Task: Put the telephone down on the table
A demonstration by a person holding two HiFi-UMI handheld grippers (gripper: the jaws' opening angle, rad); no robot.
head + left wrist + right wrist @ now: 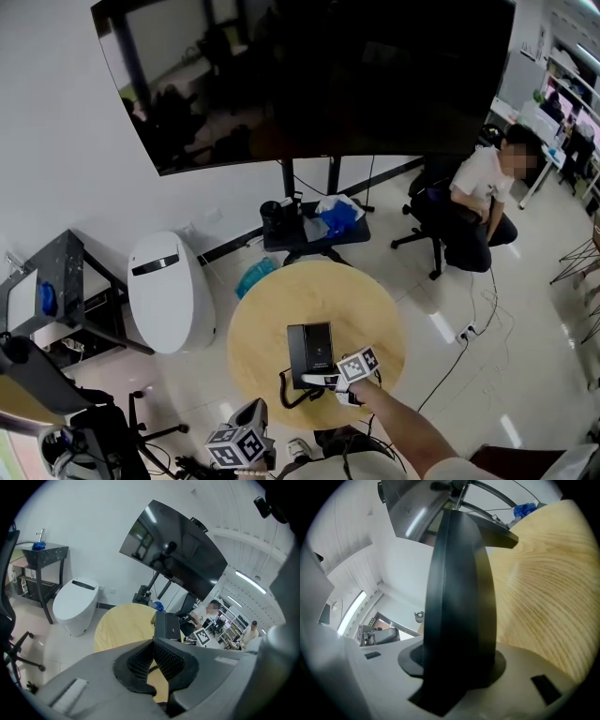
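A black telephone hangs over the near part of the round wooden table, its coiled cord trailing toward me. My right gripper is shut on the phone's near end. In the right gripper view the phone stands edge-on between the jaws and hides most of the scene, with the table to its right. Whether the phone touches the wood I cannot tell. My left gripper sits low at the table's near-left edge, shut on nothing. From there the phone shows beyond the pads.
A large dark screen on a stand rises behind the table. A low black stand with a blue cloth lies beyond the table's far edge. A white toilet-shaped unit and a dark side table are at left. A person sits at right.
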